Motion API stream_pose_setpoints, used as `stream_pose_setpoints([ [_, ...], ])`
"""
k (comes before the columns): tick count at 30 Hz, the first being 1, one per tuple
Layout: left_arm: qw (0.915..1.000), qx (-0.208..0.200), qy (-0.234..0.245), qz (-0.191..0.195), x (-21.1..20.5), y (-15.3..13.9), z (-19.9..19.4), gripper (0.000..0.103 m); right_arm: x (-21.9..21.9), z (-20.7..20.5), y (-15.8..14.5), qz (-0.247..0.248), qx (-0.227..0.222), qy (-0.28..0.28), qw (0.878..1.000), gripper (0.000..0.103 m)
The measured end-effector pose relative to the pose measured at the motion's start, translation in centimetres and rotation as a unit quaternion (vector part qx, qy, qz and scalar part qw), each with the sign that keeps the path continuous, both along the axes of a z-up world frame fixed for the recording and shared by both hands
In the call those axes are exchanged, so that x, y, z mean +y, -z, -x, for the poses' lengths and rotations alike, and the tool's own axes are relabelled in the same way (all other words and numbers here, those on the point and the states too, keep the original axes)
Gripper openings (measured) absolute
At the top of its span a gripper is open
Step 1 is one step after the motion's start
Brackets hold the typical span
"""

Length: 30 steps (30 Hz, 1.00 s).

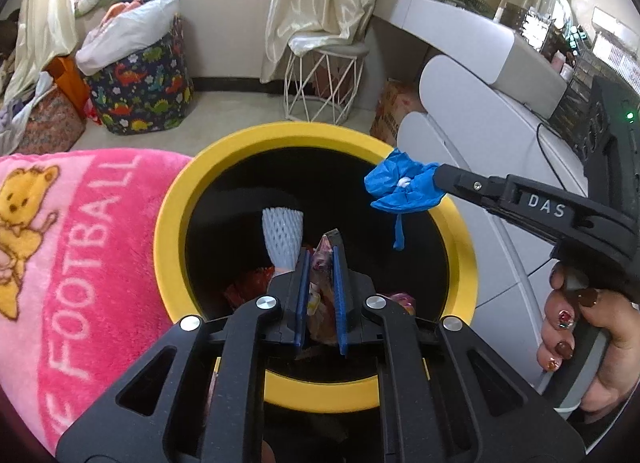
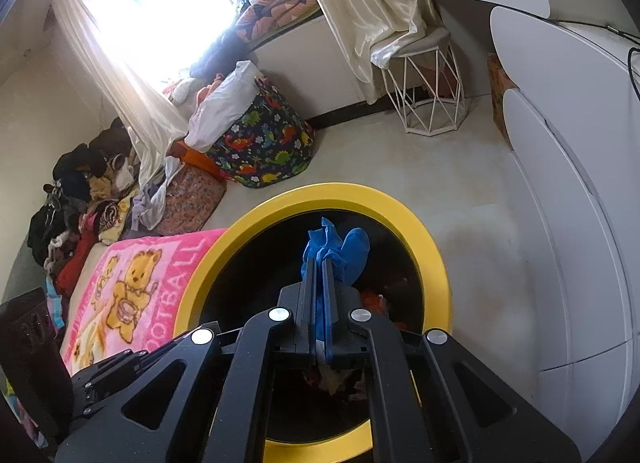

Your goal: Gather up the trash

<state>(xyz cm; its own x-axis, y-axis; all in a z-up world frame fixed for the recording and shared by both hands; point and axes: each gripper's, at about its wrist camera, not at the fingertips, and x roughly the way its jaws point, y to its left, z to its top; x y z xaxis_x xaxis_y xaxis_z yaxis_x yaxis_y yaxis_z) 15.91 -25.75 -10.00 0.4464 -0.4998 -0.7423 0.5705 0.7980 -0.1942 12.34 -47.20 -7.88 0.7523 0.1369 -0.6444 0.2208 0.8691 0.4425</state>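
A black trash bin with a yellow rim (image 1: 176, 199) stands on the floor below both grippers; it also shows in the right wrist view (image 2: 424, 239). My left gripper (image 1: 320, 259) is shut on a crumpled colourful snack wrapper (image 1: 322, 263) over the bin's opening. My right gripper (image 2: 319, 263) is shut on a crumpled blue glove (image 2: 344, 251) above the bin; in the left wrist view the glove (image 1: 404, 183) hangs over the bin's right rim. A white foam fruit net (image 1: 282, 235) and red wrappers (image 1: 248, 287) lie inside the bin.
A pink blanket (image 1: 72, 263) on a bed touches the bin's left side. White cabinets (image 1: 480, 151) stand to the right. A dinosaur-print basket (image 1: 140, 91), a white wire stool (image 1: 324, 83) and piles of clothes (image 2: 80, 199) sit further back on the floor.
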Motion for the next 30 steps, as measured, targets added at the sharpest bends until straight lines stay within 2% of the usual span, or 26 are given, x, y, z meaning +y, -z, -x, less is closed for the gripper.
stream_pose_setpoints([
  [2,1.0,0.007,0.0,-0.003,-0.1,0.4,-0.2,0.006,0.0,-0.1,0.2,0.001,0.005,0.0,1.0,0.004],
  [4,0.9999,0.011,-0.002,-0.006,-0.1,0.4,-0.4,0.012,-0.1,-0.1,0.3,0.001,0.008,0.001,1.0,0.004],
  [6,0.9998,0.017,-0.006,-0.006,0.0,0.4,-0.6,0.03,-0.2,0.0,0.4,0.002,0.011,0.002,1.0,0.005],
  [7,0.9998,0.019,-0.007,-0.006,0.0,0.5,-0.6,0.032,-0.1,0.1,0.4,0.002,0.012,0.001,1.0,0.005],
  [16,0.9991,0.026,-0.031,-0.009,1.7,0.3,-0.4,0.055,0.1,0.6,0.3,0.007,0.016,0.002,1.0,0.025],
  [20,0.9987,0.02,-0.046,-0.005,3.0,-0.4,-0.1,0.073,0.5,1.4,-0.3,0.014,0.011,0.003,1.0,0.035],
  [24,0.9977,0.002,-0.068,-0.006,4.7,-1.4,0.4,0.09,1.9,2.6,-1.4,0.024,-0.005,-0.003,1.0,0.06],
  [25,0.9972,-0.001,-0.074,-0.007,5.1,-1.6,0.5,0.092,2.3,2.9,-1.7,0.029,-0.009,-0.004,1.0,0.064],
  [27,0.9958,-0.012,-0.091,-0.005,6.4,-2.2,0.8,0.092,3.3,3.6,-2.5,0.045,-0.021,-0.004,0.999,0.081],
  [30,0.9913,-0.027,-0.129,0.005,8.8,-3.1,1.5,0.092,5.1,4.8,-3.6,0.069,-0.049,-0.002,0.996,0.091],
])
